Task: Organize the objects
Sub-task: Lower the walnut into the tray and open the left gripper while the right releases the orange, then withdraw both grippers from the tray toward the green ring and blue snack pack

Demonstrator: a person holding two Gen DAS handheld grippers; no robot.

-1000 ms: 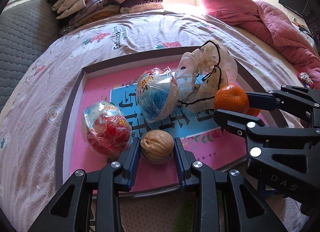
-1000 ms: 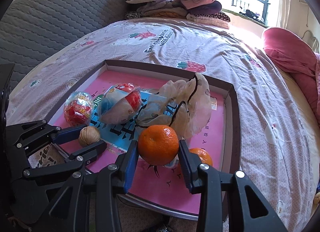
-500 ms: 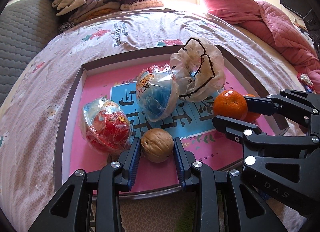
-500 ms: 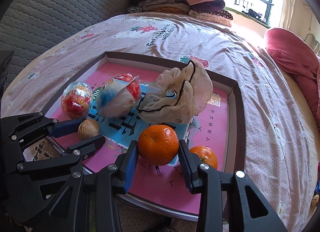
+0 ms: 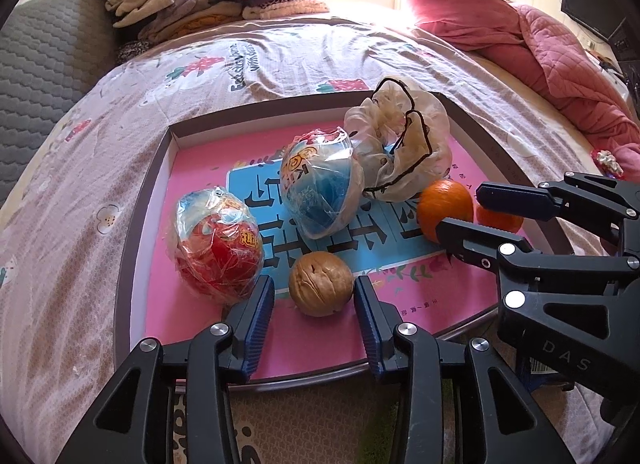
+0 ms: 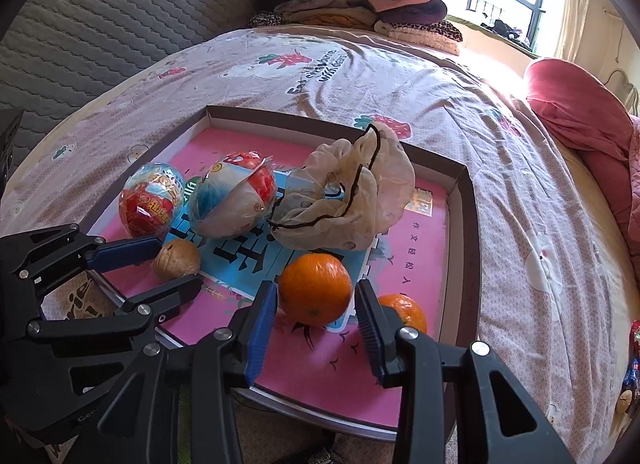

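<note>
A shallow brown-rimmed tray with a pink lining lies on the bed. A walnut rests on it between the pads of my left gripper. Those jaws are opening, and a gap shows beside the left pad. My right gripper is shut on an orange low over the tray. A second orange lies just right of it. Behind are a red wrapped egg toy, a blue-and-white one and a mesh drawstring pouch.
The bed has a pink patterned sheet. Folded clothes are piled at its far end, and a red quilt lies at the right. A grey quilted headboard runs along the left. The tray's near edge overhangs the floor.
My left gripper's pads have spread away from the walnut, which stays on the tray. My right gripper keeps the same grip on the orange.
</note>
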